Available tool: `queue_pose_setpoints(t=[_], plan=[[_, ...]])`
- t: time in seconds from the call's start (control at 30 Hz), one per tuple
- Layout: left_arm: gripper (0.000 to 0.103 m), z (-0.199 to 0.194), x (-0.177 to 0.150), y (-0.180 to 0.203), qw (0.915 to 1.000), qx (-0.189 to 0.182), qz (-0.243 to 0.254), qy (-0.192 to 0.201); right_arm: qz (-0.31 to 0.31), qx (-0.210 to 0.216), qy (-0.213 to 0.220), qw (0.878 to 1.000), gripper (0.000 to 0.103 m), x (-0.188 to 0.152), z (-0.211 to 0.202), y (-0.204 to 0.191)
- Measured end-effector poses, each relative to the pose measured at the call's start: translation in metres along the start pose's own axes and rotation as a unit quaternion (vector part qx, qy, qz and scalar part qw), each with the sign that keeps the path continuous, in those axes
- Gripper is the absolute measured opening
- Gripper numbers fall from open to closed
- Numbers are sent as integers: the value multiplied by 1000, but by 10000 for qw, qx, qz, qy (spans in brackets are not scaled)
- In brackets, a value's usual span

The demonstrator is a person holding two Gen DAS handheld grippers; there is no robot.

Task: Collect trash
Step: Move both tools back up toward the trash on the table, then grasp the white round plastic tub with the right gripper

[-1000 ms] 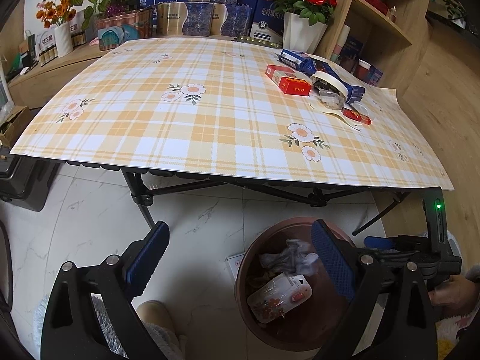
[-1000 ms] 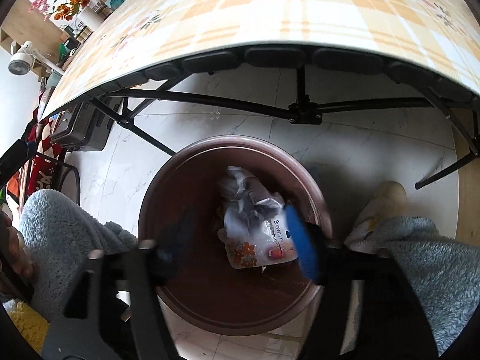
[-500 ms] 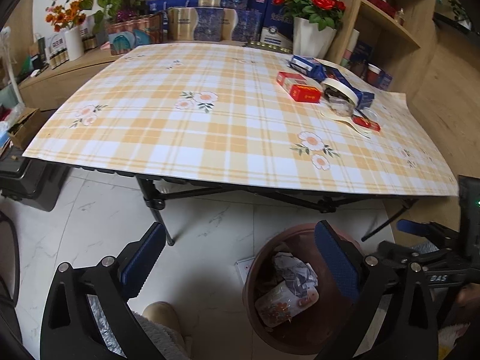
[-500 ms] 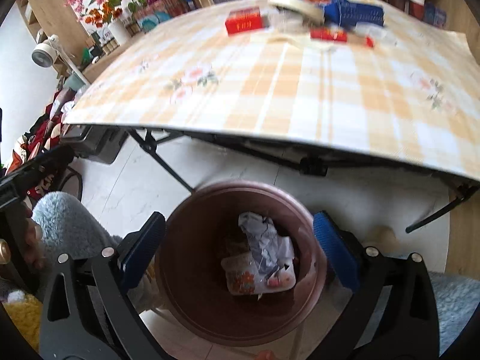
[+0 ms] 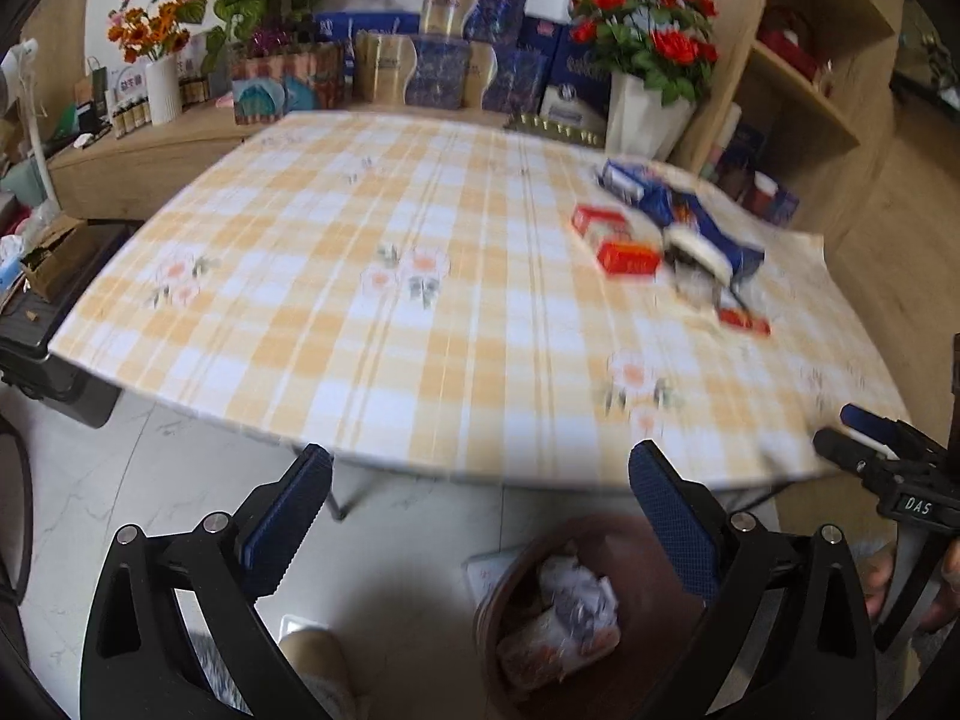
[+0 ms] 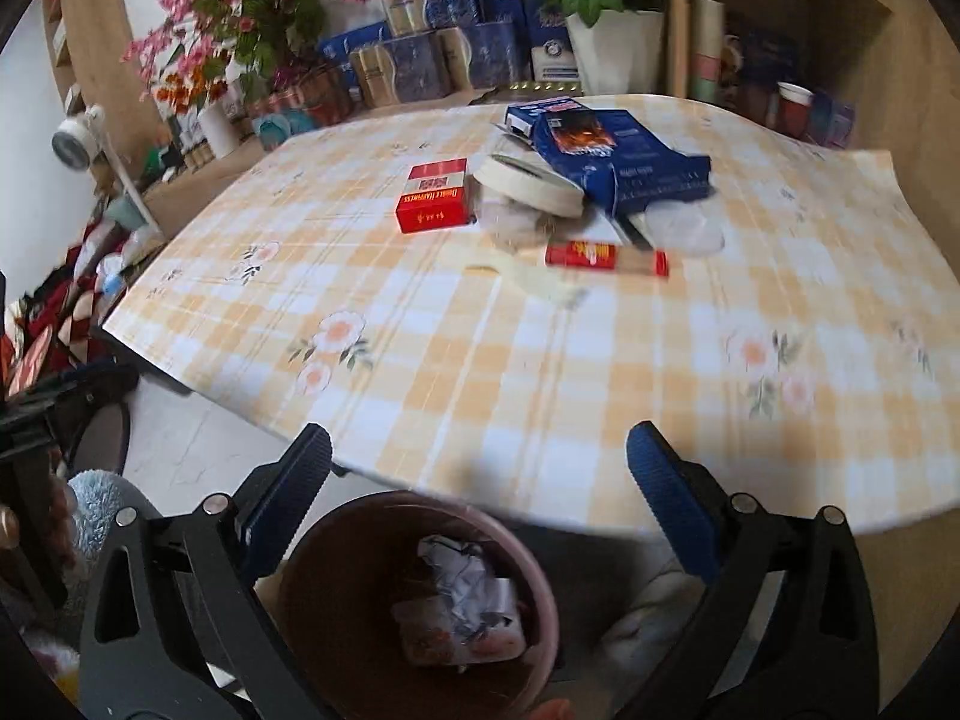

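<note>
light: bright, even | blur: motion smear, left view worse | edges: fisheye-bent

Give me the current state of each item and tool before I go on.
Left tool: open, empty.
Right tool: open, empty, jaws just opened wide.
Round brown trash bin: upright on floor, holding crumpled wrappers.
Red cigarette pack: flat on table, closed.
Blue cardboard box: lying open-ended.
Masking tape roll: tilted against clutter.

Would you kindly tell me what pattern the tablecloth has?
The tablecloth is an orange-and-white plaid with small flower motifs, clearest in the right wrist view.
</note>
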State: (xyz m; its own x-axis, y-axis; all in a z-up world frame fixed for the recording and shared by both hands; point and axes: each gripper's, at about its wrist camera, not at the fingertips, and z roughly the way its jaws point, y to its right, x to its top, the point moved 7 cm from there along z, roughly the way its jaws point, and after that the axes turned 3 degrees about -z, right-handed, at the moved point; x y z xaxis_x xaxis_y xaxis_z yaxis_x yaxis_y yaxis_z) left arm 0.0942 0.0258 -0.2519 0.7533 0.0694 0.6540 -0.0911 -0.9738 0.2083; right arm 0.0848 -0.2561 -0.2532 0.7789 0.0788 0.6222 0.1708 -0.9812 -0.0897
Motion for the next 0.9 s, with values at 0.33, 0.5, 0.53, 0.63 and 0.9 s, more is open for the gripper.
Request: queue_pose_setpoints(t=[0.33, 0.5, 0.53, 0.63, 0.9], plan=[[97, 5, 68, 19, 9968, 318, 427, 591, -1084, -917, -446, 9889, 97, 87, 55, 23], [97, 16, 87, 18, 9974, 342, 248, 592, -1273, -831, -775, 9853, 82, 118, 94, 17], [97, 19, 90, 18, 9976, 349, 234, 556, -1295, -810, -873, 9844, 81, 123, 103, 16], [97, 27, 92, 17, 9983, 270, 226, 465, -1374, -853, -1033, 9814, 78, 132, 119, 13], [97, 48, 88, 14, 9999, -42, -66, 90, -1215, -939, -1431, 9777, 64, 142, 151, 16]])
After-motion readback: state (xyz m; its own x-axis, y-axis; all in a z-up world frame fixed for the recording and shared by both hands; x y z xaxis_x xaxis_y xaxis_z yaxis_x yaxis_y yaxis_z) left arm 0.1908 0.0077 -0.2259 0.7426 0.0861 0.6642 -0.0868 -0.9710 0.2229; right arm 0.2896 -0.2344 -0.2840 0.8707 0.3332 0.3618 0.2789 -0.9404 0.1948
